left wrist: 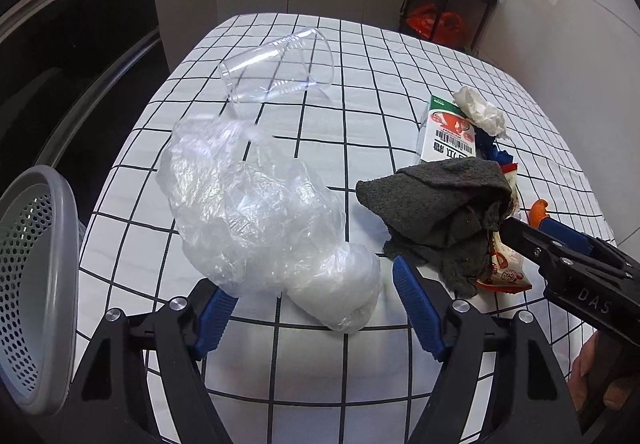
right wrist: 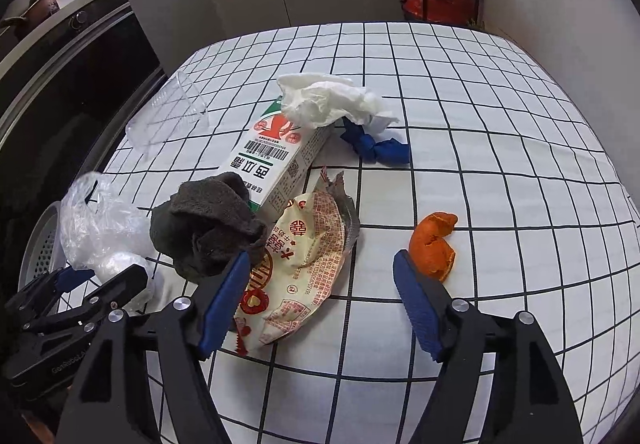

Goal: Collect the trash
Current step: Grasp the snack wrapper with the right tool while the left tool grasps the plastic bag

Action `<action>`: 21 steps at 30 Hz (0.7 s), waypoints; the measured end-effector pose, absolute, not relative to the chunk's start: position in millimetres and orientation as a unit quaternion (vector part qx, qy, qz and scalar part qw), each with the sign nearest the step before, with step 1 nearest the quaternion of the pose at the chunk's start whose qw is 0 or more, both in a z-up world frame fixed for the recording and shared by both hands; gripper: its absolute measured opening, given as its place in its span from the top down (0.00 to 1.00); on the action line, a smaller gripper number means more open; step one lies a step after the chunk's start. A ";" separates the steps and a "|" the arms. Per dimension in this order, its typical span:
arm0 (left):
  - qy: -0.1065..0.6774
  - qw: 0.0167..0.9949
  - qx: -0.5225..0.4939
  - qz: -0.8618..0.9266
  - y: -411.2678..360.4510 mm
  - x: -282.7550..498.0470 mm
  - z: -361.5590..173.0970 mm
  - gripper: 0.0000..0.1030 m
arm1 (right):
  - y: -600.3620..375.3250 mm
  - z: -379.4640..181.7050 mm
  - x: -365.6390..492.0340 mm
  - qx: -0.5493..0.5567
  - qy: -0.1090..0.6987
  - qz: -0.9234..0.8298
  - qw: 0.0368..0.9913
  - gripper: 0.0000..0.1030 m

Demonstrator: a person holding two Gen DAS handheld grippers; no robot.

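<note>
Straddling the near end of the crumpled clear plastic bag (left wrist: 256,220), the left tool (left wrist: 316,308) stands with its blue fingers spread wide and nothing between them pinched yet, so the step in hand looks like the first pick of the clearing job. To that tool's left, off the tabletop (left wrist: 400,56) edge, sits the grey perforated basket (left wrist: 36,284), the likely drop point. The right tool (right wrist: 320,296) is likewise spread and empty, poised over the red-printed snack wrapper (right wrist: 308,264), with the dark grey cloth (right wrist: 208,224) at its left finger and the orange peel (right wrist: 434,244) just beside its right one. Farther off lie the milk carton (right wrist: 276,160), the white tissue (right wrist: 328,100) resting on it, a blue scrap (right wrist: 376,148) and the tipped clear cup (left wrist: 276,64). Next, I judge, the left tool must close low on the slippery film, then swing to the basket.
</note>
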State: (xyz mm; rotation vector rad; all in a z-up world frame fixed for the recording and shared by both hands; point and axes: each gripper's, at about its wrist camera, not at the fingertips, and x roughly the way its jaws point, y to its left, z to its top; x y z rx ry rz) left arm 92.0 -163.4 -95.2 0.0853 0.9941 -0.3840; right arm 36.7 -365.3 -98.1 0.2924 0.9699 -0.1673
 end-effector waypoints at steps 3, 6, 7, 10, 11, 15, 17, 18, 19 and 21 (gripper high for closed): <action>0.477 0.858 0.041 -0.184 -158.6 92.6 -97.1 0.28 | -368.2 -99.0 33.3 0.153 0.478 -0.076 0.862 0.31; 0.475 0.859 0.043 -0.183 -154.3 92.7 -97.1 0.28 | -372.3 -94.8 28.6 0.148 0.473 -0.088 0.864 0.31; 0.475 0.860 0.043 -0.182 -153.4 93.3 -97.3 0.28 | -373.6 -95.9 28.1 0.153 0.474 -0.089 0.862 0.31; 0.477 0.860 0.041 -0.179 -151.4 95.6 -97.6 0.28 | -376.2 -105.5 31.9 0.185 0.484 -0.077 0.852 0.31; 0.476 0.860 0.041 -0.179 -150.9 94.8 -97.5 0.28 | -374.9 -106.9 33.3 0.184 0.485 -0.078 0.851 0.31; 0.467 0.865 0.044 -0.179 -149.2 91.9 -93.1 0.28 | -367.9 -108.3 38.0 0.165 0.483 -0.083 0.856 0.31; 0.462 0.868 0.045 -0.178 -147.0 90.3 -89.6 0.27 | -364.9 -108.2 40.6 0.164 0.483 -0.077 0.857 0.31; 0.460 0.869 0.045 -0.178 -146.3 89.9 -88.4 0.26 | -363.0 -108.2 41.2 0.160 0.483 -0.077 0.857 0.31; 0.460 0.869 0.045 -0.179 -146.0 89.7 -87.6 0.26 | -361.0 -108.5 42.1 0.156 0.483 -0.079 0.858 0.31; 0.457 0.870 0.045 -0.181 -145.8 88.5 -86.2 0.26 | -359.3 -109.1 43.7 0.153 0.482 -0.080 0.859 0.31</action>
